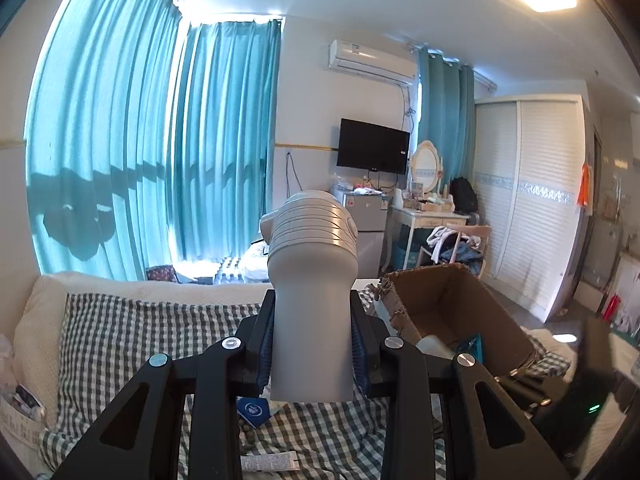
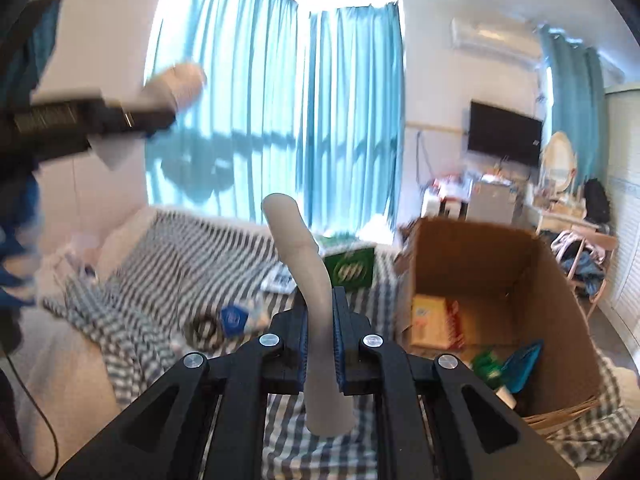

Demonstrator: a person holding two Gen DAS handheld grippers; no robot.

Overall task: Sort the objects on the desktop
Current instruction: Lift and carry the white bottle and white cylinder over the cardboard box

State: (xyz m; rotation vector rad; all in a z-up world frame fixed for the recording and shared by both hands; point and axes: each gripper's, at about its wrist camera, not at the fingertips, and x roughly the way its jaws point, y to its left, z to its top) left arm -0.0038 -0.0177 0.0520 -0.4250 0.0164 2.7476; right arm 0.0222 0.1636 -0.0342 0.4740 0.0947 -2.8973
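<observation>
Left wrist view, nearest: left gripper (image 1: pixel 312 344), its jaws closed on the handle of a grey hair dryer (image 1: pixel 310 276), gripped low so the ribbed head stands upright and clear above the bed (image 1: pixel 120 320).
Left wrist view, box: cardboard box (image 1: pixel 496 320) lies open on the bed's right side, mouth toward the camera, with a white item and a blue one already inside; likely the place where sorted things go.
Left wrist view, bedcover: a blue packet (image 1: pixel 252 410) and a white tube (image 1: pixel 268 462) lie on the checked cover under the gripper, not yet sorted.
Right wrist view, nearest: right gripper (image 2: pixel 322 344), jaws pinched on a thin, bent grey piece (image 2: pixel 308 272), held near its lower end so it rises above the cover.
Right wrist view, box: same box, just right of the gripper, holding a yellow pack (image 2: pixel 430 320) and green and blue items.
Right wrist view, loose things: a green carton (image 2: pixel 352 266) near the bed's far edge, a dark ring (image 2: pixel 206 326) beside the blue packet.
Judgement: both held pieces seem bound for the box.
</observation>
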